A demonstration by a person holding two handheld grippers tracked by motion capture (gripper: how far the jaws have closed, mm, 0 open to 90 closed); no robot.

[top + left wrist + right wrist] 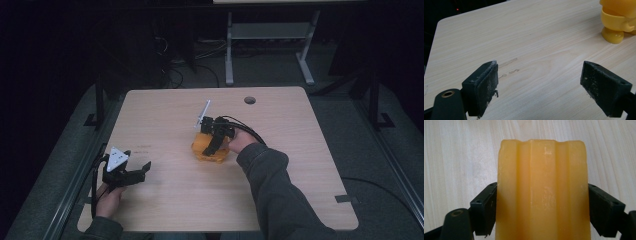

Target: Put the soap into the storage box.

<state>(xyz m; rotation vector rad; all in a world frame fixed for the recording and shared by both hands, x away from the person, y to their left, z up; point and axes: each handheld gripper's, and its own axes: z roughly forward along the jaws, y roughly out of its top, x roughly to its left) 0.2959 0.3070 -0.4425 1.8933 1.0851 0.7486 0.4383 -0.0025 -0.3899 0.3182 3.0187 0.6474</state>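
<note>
Right gripper (pixel 212 142) clamped on the yellow plastic toy (pixel 543 192), mid-tabletop (pixel 300 165).

Jaws press both flanks of the toy; whether it rests on the wood or is just off it, cannot tell. Grasp looks done; lift and placing left, by my reading. Left gripper (pixel 540 85) wide apart, empty, low near the tabletop's near-left corner, toy well apart.

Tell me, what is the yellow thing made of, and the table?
The yellow thing looks like plastic or perhaps resin: one even orange-yellow colour, smooth, slightly waxy, with moulded ridges and soft shine. The right gripper has a jaw against each of its sides. The table looks like wood-pattern laminate rather than solid wood: pale grain lines, a flat matte surface and rounded corners, though that is hard to confirm.
</note>
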